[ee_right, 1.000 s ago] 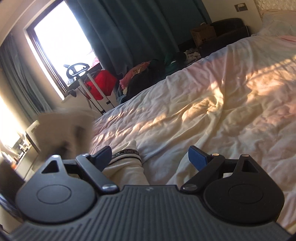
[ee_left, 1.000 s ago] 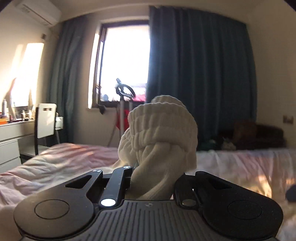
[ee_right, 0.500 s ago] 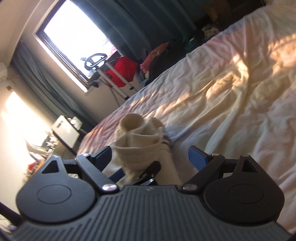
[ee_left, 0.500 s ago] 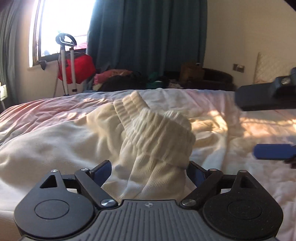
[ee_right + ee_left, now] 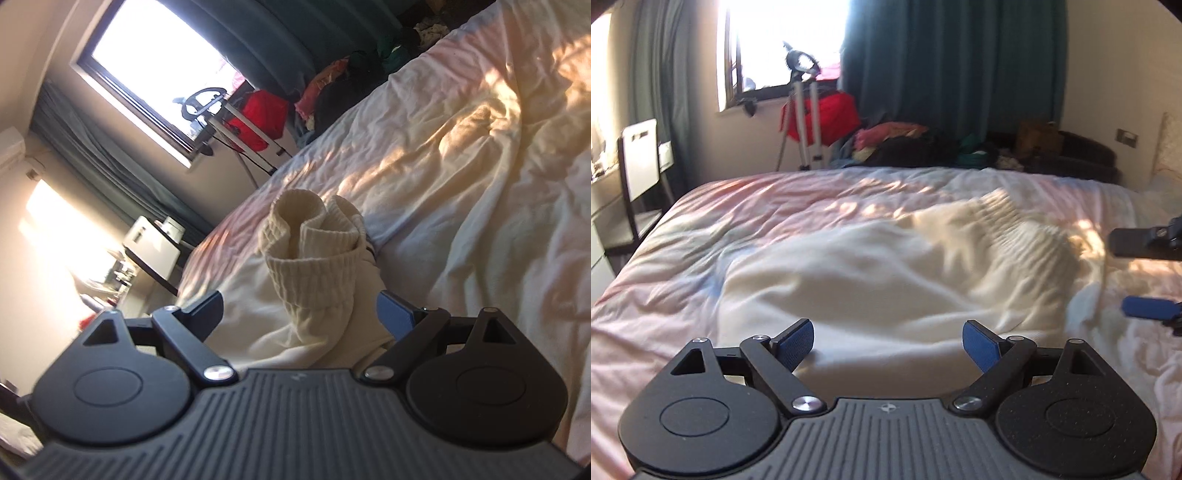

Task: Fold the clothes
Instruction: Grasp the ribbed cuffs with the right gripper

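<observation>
Cream ribbed garment [image 5: 897,273]: now lying released on bed [image 5: 713,221]; left tool [image 5: 888,345] gaping wide, emptied. Right tool [image 5: 300,314] straddling cuff [image 5: 314,273], wide. Refolding pending.

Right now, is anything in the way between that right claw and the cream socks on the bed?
Nothing visible. The cream sock bundle lies on the bed sheet directly in front of the right gripper, partly between its open jaws. The left gripper, also open, is off to the side and not between them.

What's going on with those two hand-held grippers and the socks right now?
Left hand-held gripper open, empty. Right hand-held gripper open around rolled cream socks on bed. Nothing in the way.
</observation>
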Demonstrator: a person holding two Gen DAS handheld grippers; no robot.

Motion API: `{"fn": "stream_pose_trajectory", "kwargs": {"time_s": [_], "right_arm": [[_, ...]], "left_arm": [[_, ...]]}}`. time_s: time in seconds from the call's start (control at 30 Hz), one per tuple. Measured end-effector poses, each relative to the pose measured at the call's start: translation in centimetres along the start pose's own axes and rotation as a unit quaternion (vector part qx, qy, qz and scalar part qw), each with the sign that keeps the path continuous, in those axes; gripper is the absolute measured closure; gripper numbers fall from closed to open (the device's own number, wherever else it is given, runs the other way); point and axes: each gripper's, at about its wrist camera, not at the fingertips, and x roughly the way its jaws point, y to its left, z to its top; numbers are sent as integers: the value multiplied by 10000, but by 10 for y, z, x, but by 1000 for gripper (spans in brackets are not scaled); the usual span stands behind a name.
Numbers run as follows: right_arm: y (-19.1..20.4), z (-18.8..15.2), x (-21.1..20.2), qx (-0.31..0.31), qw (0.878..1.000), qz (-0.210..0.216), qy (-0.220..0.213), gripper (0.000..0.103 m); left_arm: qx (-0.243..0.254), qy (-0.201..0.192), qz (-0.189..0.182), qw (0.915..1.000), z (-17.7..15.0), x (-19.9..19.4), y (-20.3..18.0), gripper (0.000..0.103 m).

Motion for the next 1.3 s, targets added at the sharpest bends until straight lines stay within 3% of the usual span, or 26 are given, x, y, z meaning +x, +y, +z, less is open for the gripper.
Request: {"fn": "stream_pose_trajectory", "kwargs": {"time_s": [0.1, 0.2, 0.43, 0.67, 0.73, 0.77, 0.8, 0.87, 0.93, 1.1, 1.17, 1.3], "right_arm": [[3, -5, 9, -50, 9999, -135, 9, 11], [5, -9, 23, -70, 9997, -238, 46, 11], [11, -10, 62, -330, 9972, -672, -34, 12], [-7, -13, 85, 130, 9970, -757, -38, 12], [-5, -12, 88, -40, 9971, -750, -111, 13], [-3, -12, 89, -156, 9965, -807, -152, 33], [-1, -12, 90, -266, 9957, -871, -184, 42], [4, -13, 87, -412, 9943, -953, -232, 58], [10, -13, 79, -530, 9937, -925, -358, 66], [20, -7, 39, -409, 9930, -660, -889, 69], [11, -7, 33, -215, 9927, -788, -890, 69], [-32, -12, 47, 675, 9934, -918, -154, 63]], "left_arm": [[-162, 176, -56, 9997, -9, 7, 12, 15], [-62, 156, -68, 9998, -11, 5, 13, 15], [-426, 99, -330, 9985, -13, 1, 32, 19], [-440, 44, -292, 9986, -15, 5, 34, 19], [-458, 14, -297, 9985, -15, 4, 35, 19], [-485, 0, -313, 9983, -15, 3, 35, 19], [-514, -14, -331, 9981, -15, 2, 36, 19], [-621, -66, -381, 9973, -16, -1, 39, 19], [-782, -131, -478, 9957, -16, -3, 43, 19], [-1036, -228, -671, 9921, -16, -12, 51, 19], [-996, -204, -616, 9929, -17, -13, 50, 19], [-918, -102, -495, 9945, -20, -11, 46, 19]]}}
